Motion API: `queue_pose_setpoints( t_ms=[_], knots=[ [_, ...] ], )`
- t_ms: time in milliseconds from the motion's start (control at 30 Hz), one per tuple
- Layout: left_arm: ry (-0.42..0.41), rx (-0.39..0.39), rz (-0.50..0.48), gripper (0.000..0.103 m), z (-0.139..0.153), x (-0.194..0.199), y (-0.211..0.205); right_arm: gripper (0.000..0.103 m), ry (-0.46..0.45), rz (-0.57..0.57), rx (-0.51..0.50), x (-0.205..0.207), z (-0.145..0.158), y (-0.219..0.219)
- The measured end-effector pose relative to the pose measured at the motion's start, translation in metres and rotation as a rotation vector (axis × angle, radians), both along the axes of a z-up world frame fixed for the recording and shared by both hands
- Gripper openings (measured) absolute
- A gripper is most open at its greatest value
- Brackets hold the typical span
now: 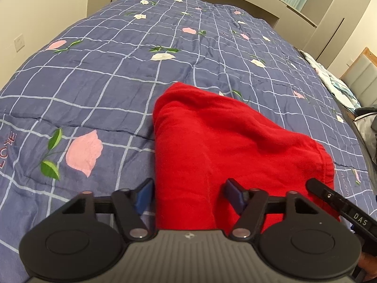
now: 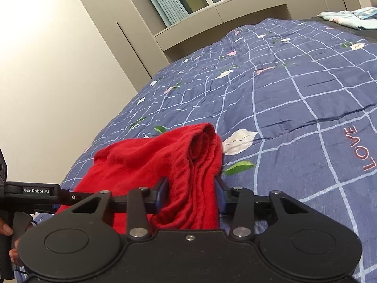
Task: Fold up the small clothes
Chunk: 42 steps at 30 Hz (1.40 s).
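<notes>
A red garment point(image 1: 223, 129) lies rumpled on the blue checked quilt point(image 1: 94, 82). My left gripper point(image 1: 189, 195) straddles its near edge. The left pad sits just beside the cloth's edge, the right pad rests on top of it, and the cloth between them lies flat and unpinched. In the right wrist view the red garment point(image 2: 146, 155) shows stacked folds. My right gripper point(image 2: 192, 194) has both blue pads against a bunch of those folds, which fills the gap. The left gripper's body point(image 2: 35, 191) shows at the left, held by a hand point(image 2: 7, 231).
The quilt point(image 2: 294, 106) covers a wide bed. A pale blue pile of cloth point(image 2: 348, 17) lies at its far corner. A wardrobe wall point(image 2: 59, 70) runs along the left bed edge, with a window above cabinets behind the bed.
</notes>
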<state>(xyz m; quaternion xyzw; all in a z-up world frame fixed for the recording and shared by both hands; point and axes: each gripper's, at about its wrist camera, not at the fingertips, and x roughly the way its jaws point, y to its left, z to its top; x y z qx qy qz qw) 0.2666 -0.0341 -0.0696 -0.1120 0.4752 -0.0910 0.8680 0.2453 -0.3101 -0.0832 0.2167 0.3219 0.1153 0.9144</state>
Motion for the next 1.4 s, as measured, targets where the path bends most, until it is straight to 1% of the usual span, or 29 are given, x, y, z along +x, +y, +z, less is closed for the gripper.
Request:
queue_pose_setpoints(
  t_ms=[133, 233, 300, 400, 500, 600, 667, 800, 867, 933, 1033, 1167, 1233, 1333, 1400],
  knots=[
    [-0.002, 0.003, 0.015, 0.059, 0.0, -0.002, 0.0, 0.039, -0.006, -0.005, -0.007, -0.001, 0.0, 0.001],
    [-0.005, 0.0, 0.027, 0.053, 0.001, -0.003, 0.001, 0.037, -0.011, -0.005, -0.021, -0.001, 0.0, 0.004],
    [-0.011, -0.004, 0.034, 0.042, 0.002, -0.004, 0.002, 0.033, -0.014, -0.005, -0.03, -0.002, 0.001, 0.005],
    [-0.026, -0.022, 0.031, 0.034, 0.008, -0.005, 0.003, 0.027, -0.042, 0.014, -0.064, -0.004, 0.01, 0.011],
    [-0.055, -0.007, 0.021, 0.032, 0.018, -0.004, 0.002, 0.025, -0.084, 0.03, -0.081, -0.003, 0.023, 0.018],
    [-0.113, 0.002, 0.021, 0.031, 0.035, -0.001, 0.006, 0.025, -0.133, 0.053, -0.08, 0.006, 0.039, 0.028],
    [-0.156, 0.015, 0.028, 0.031, 0.047, 0.004, 0.011, 0.025, -0.161, 0.07, -0.086, 0.018, 0.048, 0.036],
    [-0.231, 0.042, 0.07, 0.031, 0.07, 0.021, 0.029, 0.025, -0.199, 0.09, -0.056, 0.049, 0.063, 0.052],
    [-0.246, 0.054, 0.092, 0.032, 0.074, 0.029, 0.041, 0.025, -0.205, 0.102, -0.048, 0.065, 0.068, 0.065],
    [-0.242, 0.055, 0.113, 0.032, 0.073, 0.038, 0.053, 0.025, -0.195, 0.113, -0.051, 0.08, 0.067, 0.079],
    [-0.202, 0.044, 0.143, 0.033, 0.06, 0.05, 0.071, 0.025, -0.154, 0.131, -0.066, 0.097, 0.057, 0.097],
    [-0.105, 0.013, 0.176, 0.033, 0.028, 0.061, 0.087, 0.026, -0.076, 0.132, -0.085, 0.107, 0.036, 0.11],
    [-0.08, 0.005, 0.185, 0.034, 0.015, 0.061, 0.09, 0.026, -0.053, 0.117, -0.085, 0.108, 0.028, 0.111],
    [-0.072, -0.012, 0.195, 0.038, 0.004, 0.059, 0.094, 0.028, -0.028, 0.097, -0.062, 0.109, 0.019, 0.106],
    [-0.073, -0.006, 0.195, 0.041, 0.001, 0.059, 0.096, 0.03, -0.026, 0.098, -0.072, 0.107, 0.018, 0.108]
  ],
)
